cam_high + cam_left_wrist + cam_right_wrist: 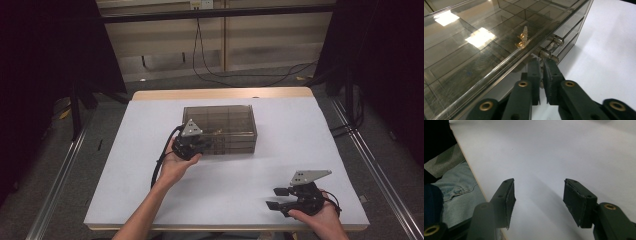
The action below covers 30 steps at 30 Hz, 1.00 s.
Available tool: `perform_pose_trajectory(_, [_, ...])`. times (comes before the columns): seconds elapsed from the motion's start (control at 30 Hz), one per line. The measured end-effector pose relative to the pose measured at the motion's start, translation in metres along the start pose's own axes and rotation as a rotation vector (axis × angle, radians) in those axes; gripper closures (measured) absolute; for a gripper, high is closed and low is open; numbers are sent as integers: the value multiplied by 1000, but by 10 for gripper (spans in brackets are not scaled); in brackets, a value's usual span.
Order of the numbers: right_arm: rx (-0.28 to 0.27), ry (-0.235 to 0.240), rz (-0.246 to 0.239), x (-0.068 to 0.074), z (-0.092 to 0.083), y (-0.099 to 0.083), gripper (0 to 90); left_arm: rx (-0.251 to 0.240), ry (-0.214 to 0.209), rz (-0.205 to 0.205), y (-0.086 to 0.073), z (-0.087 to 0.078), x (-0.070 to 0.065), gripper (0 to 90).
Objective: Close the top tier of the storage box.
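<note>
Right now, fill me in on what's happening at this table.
A person is working at a smoky clear drawer cabinet on the white table, with tongs in each hand. The left tongs are at the cabinet's front, nearly closed right by a small drawer knob; whether the pads actually pinch it is hard to tell. Small brass parts lie in a compartment behind the knob. The right tongs rest open near the table's near edge, with nothing between them.
</note>
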State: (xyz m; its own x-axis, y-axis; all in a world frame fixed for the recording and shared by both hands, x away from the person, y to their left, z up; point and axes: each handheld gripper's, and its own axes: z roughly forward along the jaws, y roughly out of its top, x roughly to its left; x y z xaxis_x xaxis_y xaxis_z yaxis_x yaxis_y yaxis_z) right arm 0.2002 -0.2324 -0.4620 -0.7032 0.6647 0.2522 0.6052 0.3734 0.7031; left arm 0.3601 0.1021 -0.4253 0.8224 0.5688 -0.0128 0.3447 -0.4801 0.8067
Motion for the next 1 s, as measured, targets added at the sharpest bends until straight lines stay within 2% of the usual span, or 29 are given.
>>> perform_pose_trajectory(0.23, [-8, -1, 3, 0, -1, 0, 427, -5, -30, 25, 0, -5, -6, 741])
perform_pose_trajectory(0.5, [-13, -4, 13, -1, -2, 1, 426, 5, -51, 32, 0, -15, -10, 559])
perform_pose_trajectory(0.63, [-24, -4, 6, -2, -2, 1, 426, 1, -44, 41, 0, -23, -11, 507])
perform_pose_trajectory(0.7, [-28, -4, 9, -2, -3, 1, 425, -5, -40, 28, -1, -27, -12, 444])
perform_pose_trajectory(0.73, [-29, -7, 12, -2, -3, 1, 424, -8, -37, 41, -1, -29, -12, 399])
perform_pose_trajectory(0.87, [-38, -9, 17, -3, -4, 1, 416, -8, -19, 40, -3, -36, -12, 268])
perform_pose_trajectory(1.0, [-43, -19, 19, -4, -5, 1, 398, -14, -31, 38, -6, -44, -13, 189])
